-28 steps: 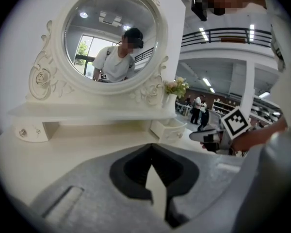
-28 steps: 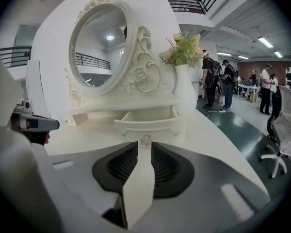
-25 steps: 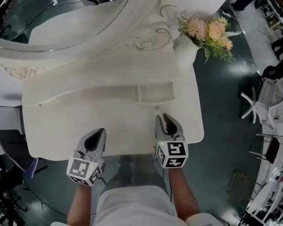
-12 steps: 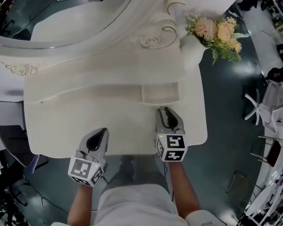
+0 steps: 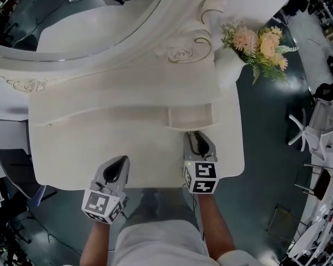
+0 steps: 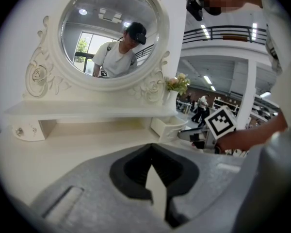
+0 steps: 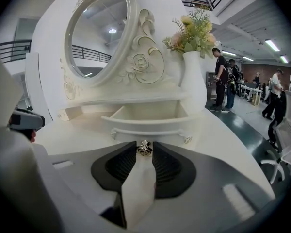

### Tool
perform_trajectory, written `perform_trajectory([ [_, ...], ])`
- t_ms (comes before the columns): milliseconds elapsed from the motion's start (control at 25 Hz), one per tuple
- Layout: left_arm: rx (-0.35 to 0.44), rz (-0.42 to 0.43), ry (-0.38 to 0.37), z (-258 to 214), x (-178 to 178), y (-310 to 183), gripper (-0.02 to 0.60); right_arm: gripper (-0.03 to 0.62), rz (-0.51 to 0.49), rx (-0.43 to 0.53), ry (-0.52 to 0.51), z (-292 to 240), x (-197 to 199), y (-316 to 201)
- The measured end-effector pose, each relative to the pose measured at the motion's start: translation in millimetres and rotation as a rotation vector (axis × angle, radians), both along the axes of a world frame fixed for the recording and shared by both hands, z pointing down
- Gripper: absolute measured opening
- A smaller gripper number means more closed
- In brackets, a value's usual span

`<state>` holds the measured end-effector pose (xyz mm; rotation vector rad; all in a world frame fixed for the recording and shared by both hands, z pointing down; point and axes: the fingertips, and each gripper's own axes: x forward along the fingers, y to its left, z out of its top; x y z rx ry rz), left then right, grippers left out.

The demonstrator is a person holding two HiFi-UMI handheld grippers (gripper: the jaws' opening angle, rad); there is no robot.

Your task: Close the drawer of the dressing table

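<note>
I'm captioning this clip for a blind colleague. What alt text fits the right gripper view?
The right gripper, whose jaws have just been opening, has the metal knob of the open white drawer between its tips. Behind stand an oval mirror and a white vase of flowers; people stand at far right.

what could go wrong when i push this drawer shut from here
1. The right claw has just been opening its jaws. The knob sits between the tips, unclamped. A push may slip off that small knob and skew the open drawer.
2. The vase of flowers stands close beside the drawer, near the edge of the table. A hard shove could rock it.
</note>
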<state>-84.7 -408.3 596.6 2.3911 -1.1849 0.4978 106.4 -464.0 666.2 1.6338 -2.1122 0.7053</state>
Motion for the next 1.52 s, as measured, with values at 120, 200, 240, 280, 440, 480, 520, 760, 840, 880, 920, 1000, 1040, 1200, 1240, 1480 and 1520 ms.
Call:
perform_trajectory([
  [120, -0.001, -0.005, 0.001, 0.1, 0.2, -1.7, -0.002, 0.092, -0.003, -0.005, -0.006, -0.6, 0.4, -0.1],
  [200, 0.003, -0.009, 0.001, -0.3, 0.1, -4.5, -0.002, 0.092, -0.004, -0.006, -0.011, -1.3, -0.7, -2.4],
  [240, 0.004, -0.010, 0.000, -0.5, -0.1, -5.4, -0.002, 0.094, -0.005, -0.005, -0.014, -1.3, -2.0, -3.6],
  [280, 0.003, -0.013, 0.000, -0.4, -0.1, -5.9, -0.002, 0.098, -0.006, -0.004, -0.016, -1.3, -3.4, -4.5],
  [440, -0.005, -0.020, -0.004, 0.8, -0.7, -6.1, -0.002, 0.106, -0.008, -0.005, -0.009, -1.8, -6.1, -6.2],
  [480, -0.006, -0.022, -0.005, 1.1, -1.5, -6.5, -0.002, 0.106, -0.007, -0.004, -0.006, -2.7, -6.3, -6.5],
  [520, -0.006, -0.025, -0.006, 1.3, -2.4, -7.1, -0.002, 0.106, -0.009, 0.001, 0.000, -4.3, -6.8, -7.2],
  [760, -0.005, -0.036, -0.003, 2.1, -2.9, -10.0, -0.002, 0.106, -0.011, 0.024, 0.022, -11.4, -7.4, -11.7],
  [840, -0.006, -0.037, -0.001, 3.2, -2.8, -10.3, -0.002, 0.097, -0.017, 0.044, 0.074, -15.4, -1.0, -19.1],
  [880, -0.007, -0.038, -0.001, 4.0, -3.2, -10.2, -0.002, 0.097, -0.025, 0.043, 0.090, -15.0, 1.4, -23.8],
  [920, -0.010, -0.039, -0.002, 4.6, -3.8, -9.9, -0.002, 0.098, -0.030, 0.033, 0.088, -13.0, 2.9, -28.3],
  [1000, -0.011, -0.037, -0.003, 4.6, -3.8, -9.3, -0.002, 0.098, -0.031, 0.014, 0.069, -8.1, 4.5, -35.5],
  [1040, -0.010, -0.035, -0.003, 4.0, -3.0, -9.4, -0.002, 0.098, -0.029, 0.013, 0.068, -6.9, 5.3, -38.2],
  [1200, -0.009, -0.036, -0.004, 4.5, -2.5, -12.0, -0.002, 0.097, -0.019, 0.022, 0.064, -5.3, 6.8, -45.1],
  [1240, -0.010, -0.038, -0.006, 4.8, -3.7, -13.1, -0.002, 0.098, -0.019, 0.023, 0.062, -5.0, 6.1, -46.8],
  [1480, -0.009, -0.050, -0.011, 4.0, -4.8, -22.8, -0.002, 0.098, -0.029, 0.039, 0.043, -6.9, 3.5, -68.2],
  [1520, -0.009, -0.051, -0.012, 4.2, -4.6, -24.5, -0.002, 0.098, -0.030, 0.040, 0.042, -7.0, 3.0, -72.5],
])
